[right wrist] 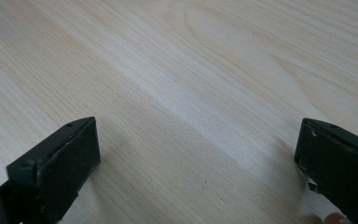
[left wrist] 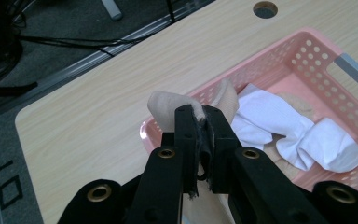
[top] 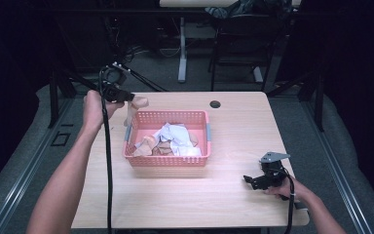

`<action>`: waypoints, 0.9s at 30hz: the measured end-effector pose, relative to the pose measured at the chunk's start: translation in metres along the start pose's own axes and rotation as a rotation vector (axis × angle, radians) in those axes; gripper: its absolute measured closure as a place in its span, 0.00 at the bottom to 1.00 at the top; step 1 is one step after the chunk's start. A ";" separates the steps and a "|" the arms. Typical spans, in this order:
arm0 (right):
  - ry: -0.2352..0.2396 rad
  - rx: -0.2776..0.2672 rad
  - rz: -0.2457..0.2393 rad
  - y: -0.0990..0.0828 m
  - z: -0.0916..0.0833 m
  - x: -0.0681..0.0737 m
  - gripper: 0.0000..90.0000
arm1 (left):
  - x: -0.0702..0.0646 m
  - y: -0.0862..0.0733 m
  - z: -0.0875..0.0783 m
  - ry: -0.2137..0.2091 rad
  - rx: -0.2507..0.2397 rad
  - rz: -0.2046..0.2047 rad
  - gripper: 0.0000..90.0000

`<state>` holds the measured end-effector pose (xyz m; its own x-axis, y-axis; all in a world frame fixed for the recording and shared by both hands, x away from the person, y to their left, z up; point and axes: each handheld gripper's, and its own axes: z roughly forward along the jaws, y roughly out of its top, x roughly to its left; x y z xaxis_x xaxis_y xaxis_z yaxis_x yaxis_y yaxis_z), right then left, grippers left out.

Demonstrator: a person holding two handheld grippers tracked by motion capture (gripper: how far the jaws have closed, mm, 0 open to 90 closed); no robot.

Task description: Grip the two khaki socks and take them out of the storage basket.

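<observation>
Right forearm: enters from the bottom right corner in the high view, hand wrapped around the gripper body low over the worktop (top: 190, 204).
Right tongs (top: 250, 180): spread wide, nothing between them; in the right gripper view the two black jaws stand far apart over bare wood grain; pointing left across the worktop, near its front right edge.
Room by the right tongs: open wood on all sides, front edge close behind the hand, right edge just beside it.
Left forearm: comes in from the bottom left, reaches far forward along the left edge of the worktop, hand raised above the surface, cable hanging down along the arm.
Left tongs (left wrist: 199, 122): pressed together on a beige sock (left wrist: 168, 106), pinched at its top fold; rest of the sock hangs down out of the jaws.
Beige sock, place: lifted off the worktop, just outside the far left corner of the pink basket (top: 168, 161), above its rim.
Pink basket: mid-worktop, well apart from the right tongs; holds white socks (left wrist: 279, 123) and more beige ones in a loose heap.
Room around the basket: bare strip on the left, wider bare area on the right and in front.
Far edge: round cable hole (top: 215, 104) near the back of the worktop, beyond the basket.
</observation>
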<state>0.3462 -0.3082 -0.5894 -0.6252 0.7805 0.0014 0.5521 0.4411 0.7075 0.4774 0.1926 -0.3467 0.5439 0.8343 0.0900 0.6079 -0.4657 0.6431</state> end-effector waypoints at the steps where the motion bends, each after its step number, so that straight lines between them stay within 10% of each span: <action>1: 0.000 0.000 0.000 0.000 0.000 0.000 0.00 | 0.002 0.000 -0.002 -0.001 -0.005 -0.004 0.95; 27: 0.003 0.004 0.003 0.000 0.000 0.000 0.00 | 0.060 -0.052 -0.029 0.073 0.030 -0.135 0.95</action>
<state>0.3460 -0.3080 -0.5889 -0.6249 0.7807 0.0059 0.5564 0.4400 0.7048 0.4617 0.2754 -0.3523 0.4133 0.9086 0.0603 0.6904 -0.3559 0.6298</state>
